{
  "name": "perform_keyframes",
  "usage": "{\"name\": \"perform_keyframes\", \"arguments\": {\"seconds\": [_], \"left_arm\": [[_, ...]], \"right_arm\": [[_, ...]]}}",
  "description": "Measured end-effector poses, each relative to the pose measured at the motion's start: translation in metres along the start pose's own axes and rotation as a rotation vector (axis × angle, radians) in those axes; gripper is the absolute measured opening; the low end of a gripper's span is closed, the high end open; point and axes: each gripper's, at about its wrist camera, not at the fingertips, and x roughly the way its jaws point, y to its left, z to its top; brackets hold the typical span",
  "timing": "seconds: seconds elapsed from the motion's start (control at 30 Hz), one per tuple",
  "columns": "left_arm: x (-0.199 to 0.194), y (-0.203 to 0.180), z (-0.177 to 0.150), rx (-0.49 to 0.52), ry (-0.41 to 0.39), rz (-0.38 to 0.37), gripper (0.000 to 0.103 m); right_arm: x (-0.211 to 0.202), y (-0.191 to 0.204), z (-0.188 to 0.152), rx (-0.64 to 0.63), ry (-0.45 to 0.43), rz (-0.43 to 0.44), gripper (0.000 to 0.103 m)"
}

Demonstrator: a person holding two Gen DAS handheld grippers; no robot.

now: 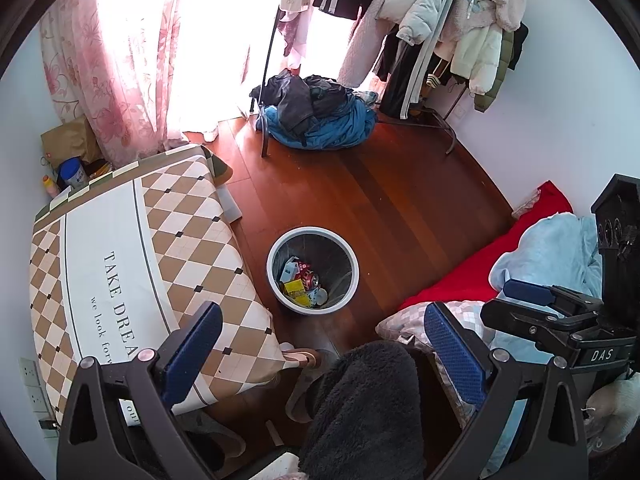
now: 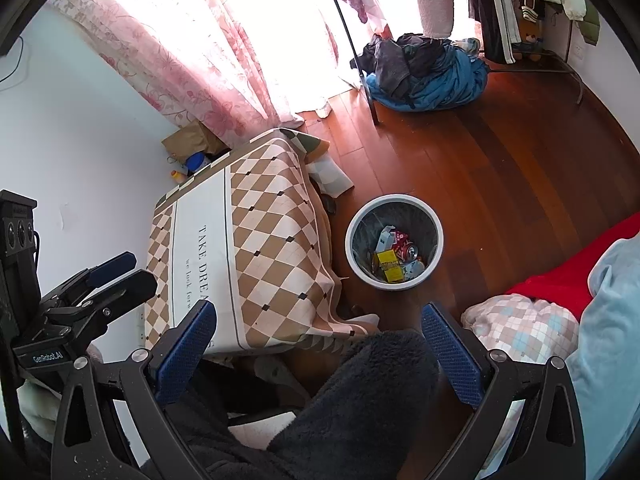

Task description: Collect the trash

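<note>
**Both tools spread over the bin**

Wooden floor (image 1: pixel 400 200) fills the room between a diamond-patterned counter (image 1: pixel 132 264) and a bed with a red sheet (image 1: pixel 472 280).

My left tool (image 1: pixel 322 344) is released, its blue pads wide apart with nothing between them; below it sits my knee in dark fleece (image 1: pixel 368 408). My right tool (image 2: pixel 320 340) is spread just as wide and also carries nothing. In the left view the right tool shows at the right edge, and in the right view the left tool (image 2: pixel 120 276) shows at the left edge.

Beyond the pads, the bin (image 1: pixel 313 266) stands upright on the floor, between the counter and the bed. Trash (image 1: pixel 302 282) lies at its bottom: a red can (image 2: pixel 408 250), yellow packets (image 2: pixel 390 266) and white scraps.

Farther off, a pile of blue and dark clothes (image 1: pixel 316 110) lies on the floor by a rack of hanging coats (image 1: pixel 452 28). Pink curtains (image 1: pixel 120 60) cover the bright window, and a paper bag (image 1: pixel 70 142) sits in the corner behind the counter.
</note>
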Motion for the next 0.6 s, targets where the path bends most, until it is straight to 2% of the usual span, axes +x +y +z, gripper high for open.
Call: {"name": "perform_keyframes", "arguments": {"seconds": [0.6], "left_arm": [[0.008, 0.0024, -0.0069, 0.005, 0.028, -0.002, 0.103]], "right_arm": [[0.008, 0.0012, -0.0009, -0.003, 0.026, 0.001, 0.103]]}}
